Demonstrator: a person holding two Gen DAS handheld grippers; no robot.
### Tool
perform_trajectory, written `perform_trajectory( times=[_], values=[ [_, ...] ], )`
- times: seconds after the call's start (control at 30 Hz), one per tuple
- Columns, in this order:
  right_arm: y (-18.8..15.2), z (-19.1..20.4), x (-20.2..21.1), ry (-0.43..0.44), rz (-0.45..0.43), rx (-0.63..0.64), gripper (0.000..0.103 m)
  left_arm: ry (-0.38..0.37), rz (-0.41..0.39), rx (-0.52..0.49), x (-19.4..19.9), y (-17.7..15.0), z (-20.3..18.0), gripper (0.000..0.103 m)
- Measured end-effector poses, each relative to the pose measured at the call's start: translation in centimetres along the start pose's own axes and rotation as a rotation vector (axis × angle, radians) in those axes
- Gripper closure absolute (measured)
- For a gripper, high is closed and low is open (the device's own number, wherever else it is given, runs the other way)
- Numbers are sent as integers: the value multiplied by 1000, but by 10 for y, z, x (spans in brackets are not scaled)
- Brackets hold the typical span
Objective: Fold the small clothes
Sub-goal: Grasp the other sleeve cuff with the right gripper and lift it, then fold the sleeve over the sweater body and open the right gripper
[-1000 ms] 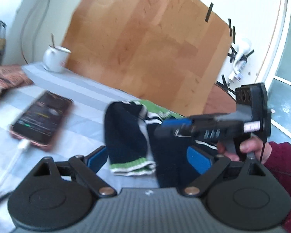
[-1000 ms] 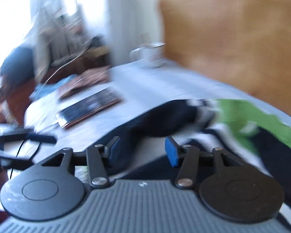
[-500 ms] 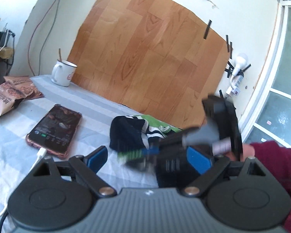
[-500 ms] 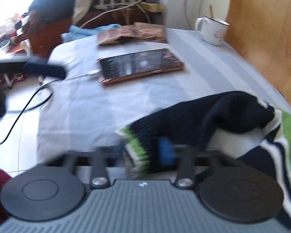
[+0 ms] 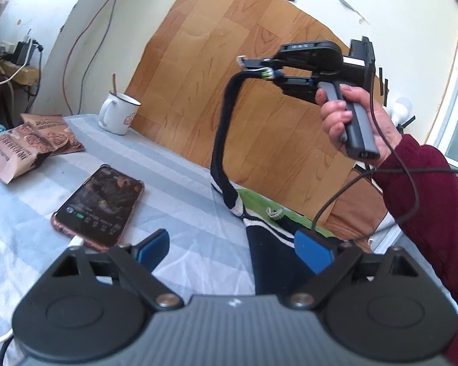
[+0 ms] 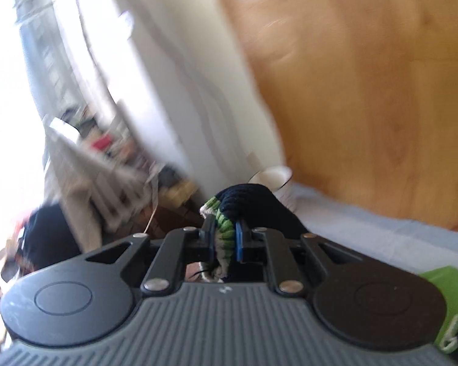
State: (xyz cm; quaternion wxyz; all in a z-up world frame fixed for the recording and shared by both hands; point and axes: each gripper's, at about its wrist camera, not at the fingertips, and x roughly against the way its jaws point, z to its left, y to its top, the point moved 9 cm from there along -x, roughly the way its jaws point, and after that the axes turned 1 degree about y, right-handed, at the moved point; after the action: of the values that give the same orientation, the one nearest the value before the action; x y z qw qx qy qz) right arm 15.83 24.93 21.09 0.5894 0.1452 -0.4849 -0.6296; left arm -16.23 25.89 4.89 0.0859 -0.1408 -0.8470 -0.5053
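At the left of the surface (image 5: 174,189) a phone (image 5: 99,202) and a mug (image 5: 119,113) stand near the garment (image 5: 274,250); either could be caught if the raised sleeve (image 5: 226,128) is swung. Near the middle, the left gripper (image 5: 235,245) is held wide open and empty above the cloth. High at the right, the right gripper (image 5: 267,71) is clamped on the sleeve's green-striped cuff (image 6: 224,231), its jaws just having closed; the thin bite could slip under the garment's weight.
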Motion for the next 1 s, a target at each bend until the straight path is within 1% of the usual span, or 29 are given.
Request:
perform_trajectory(
  times=[0.1, 0.23, 0.4, 0.5, 0.6, 0.67, 0.73, 0.8, 0.83, 0.9, 0.93, 0.97, 1.0],
  values=[
    [22, -24, 31, -20, -75, -48, 87, -12, 13, -21, -12, 3, -8, 11],
    [35, -60, 73, -66, -146, -80, 87, -31, 26, -35, -33, 13, -20, 10],
    [34, -116, 133, -116, -225, -158, 87, -58, 28, -35, -67, 37, -38, 10],
    [25, -153, 173, -135, -266, -225, 87, -62, 34, -35, -96, 52, -48, 10],
    [1, -189, 214, -156, -285, -278, 87, -73, 62, 2, -133, 64, -54, 10],
    [-25, -212, 238, -168, -294, -312, 87, -77, 87, 26, -162, 71, -57, 9],
    [-57, -238, 257, -193, -289, -365, 87, -50, 120, 21, -196, 73, -60, 9],
    [-92, -263, 267, -215, -271, -410, 87, -17, 168, 3, -233, 67, -62, 9],
    [-109, -275, 269, -229, -253, -434, 84, 4, 201, -10, -254, 62, -63, 9],
    [-144, -304, 273, -285, -225, -512, 77, 69, 270, -44, -294, 46, -62, 10],
    [-159, -317, 274, -309, -213, -561, 65, 93, 301, -54, -309, 38, -59, 11],
    [-170, -326, 275, -321, -207, -597, 56, 111, 329, -59, -321, 29, -57, 13],
    [-179, -333, 277, -325, -202, -619, 54, 122, 355, -56, -331, 20, -56, 14]
  ],
)
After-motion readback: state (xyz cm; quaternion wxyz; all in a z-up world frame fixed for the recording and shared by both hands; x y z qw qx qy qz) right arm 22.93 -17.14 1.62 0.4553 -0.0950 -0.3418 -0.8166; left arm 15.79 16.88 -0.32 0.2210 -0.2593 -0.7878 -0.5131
